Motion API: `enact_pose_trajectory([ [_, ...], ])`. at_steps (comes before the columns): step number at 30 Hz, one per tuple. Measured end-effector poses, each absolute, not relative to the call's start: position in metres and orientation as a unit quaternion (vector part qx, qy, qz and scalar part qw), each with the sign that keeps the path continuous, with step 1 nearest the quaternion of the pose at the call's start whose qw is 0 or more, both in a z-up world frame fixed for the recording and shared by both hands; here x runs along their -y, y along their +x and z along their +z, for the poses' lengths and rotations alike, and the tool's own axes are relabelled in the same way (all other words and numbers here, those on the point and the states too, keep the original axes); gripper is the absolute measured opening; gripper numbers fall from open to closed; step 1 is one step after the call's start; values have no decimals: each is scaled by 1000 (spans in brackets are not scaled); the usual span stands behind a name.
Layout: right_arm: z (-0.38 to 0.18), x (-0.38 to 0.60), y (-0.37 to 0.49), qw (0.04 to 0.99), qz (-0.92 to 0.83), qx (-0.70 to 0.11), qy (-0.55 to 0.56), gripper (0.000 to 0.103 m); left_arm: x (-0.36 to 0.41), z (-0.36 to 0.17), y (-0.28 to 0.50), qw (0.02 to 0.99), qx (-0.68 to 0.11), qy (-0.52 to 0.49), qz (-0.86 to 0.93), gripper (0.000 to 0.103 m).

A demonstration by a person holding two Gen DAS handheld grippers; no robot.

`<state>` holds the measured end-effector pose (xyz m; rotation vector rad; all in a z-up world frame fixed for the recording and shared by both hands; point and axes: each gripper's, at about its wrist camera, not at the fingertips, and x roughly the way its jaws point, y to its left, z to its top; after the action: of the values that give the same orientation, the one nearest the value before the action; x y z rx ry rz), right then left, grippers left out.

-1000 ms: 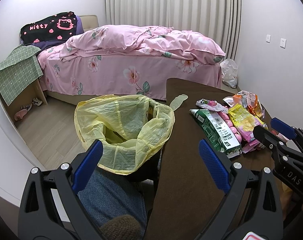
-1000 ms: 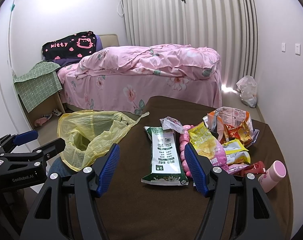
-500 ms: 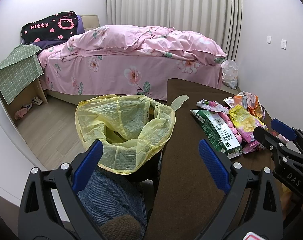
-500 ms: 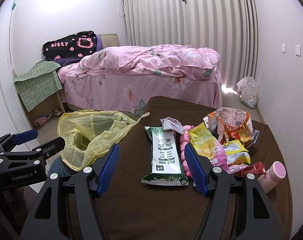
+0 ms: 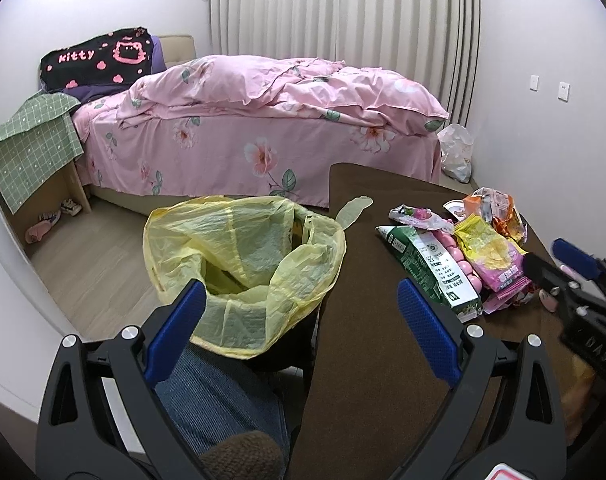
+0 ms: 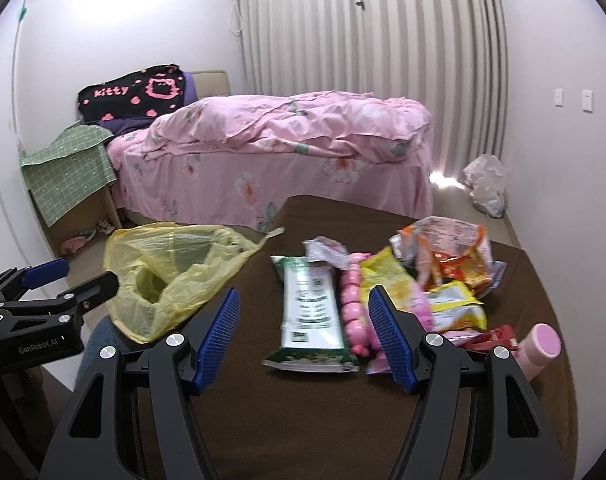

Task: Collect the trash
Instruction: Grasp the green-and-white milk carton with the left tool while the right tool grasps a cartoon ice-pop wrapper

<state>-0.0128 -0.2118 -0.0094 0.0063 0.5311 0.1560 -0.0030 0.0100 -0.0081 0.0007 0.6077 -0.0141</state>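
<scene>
An open yellow trash bag [image 5: 243, 264] hangs at the left edge of the brown table [image 5: 367, 360]; it also shows in the right wrist view [image 6: 171, 280]. A pile of wrappers lies on the table: a green-and-white packet [image 6: 313, 316], pink pieces [image 6: 353, 300], yellow packets [image 6: 427, 300] and an orange bag [image 6: 451, 252]. My left gripper [image 5: 301, 328] is open and empty, just short of the bag. My right gripper [image 6: 303, 320] is open and empty, with the green-and-white packet between its fingers' line of sight.
A pink bottle [image 6: 539, 344] lies at the table's right side. A bed with pink bedding [image 5: 263, 120] stands behind the table. A white plastic bag [image 6: 485, 188] sits on the floor by the wall. The person's knee [image 5: 219, 400] is below the trash bag.
My right gripper has moved forward and slightly right toward the green-and-white packet; its view is blurred. The left gripper has hardly moved.
</scene>
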Motion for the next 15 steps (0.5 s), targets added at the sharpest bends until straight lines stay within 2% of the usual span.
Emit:
enact_pose_trajectory([
  [11, -34, 290, -9, 958, 7, -286, 12, 64, 52, -23, 46, 942, -318, -15, -102, 92],
  [15, -41, 305, -1, 956, 0, -293, 10, 64, 65, -35, 77, 912, -380, -43, -147, 92],
])
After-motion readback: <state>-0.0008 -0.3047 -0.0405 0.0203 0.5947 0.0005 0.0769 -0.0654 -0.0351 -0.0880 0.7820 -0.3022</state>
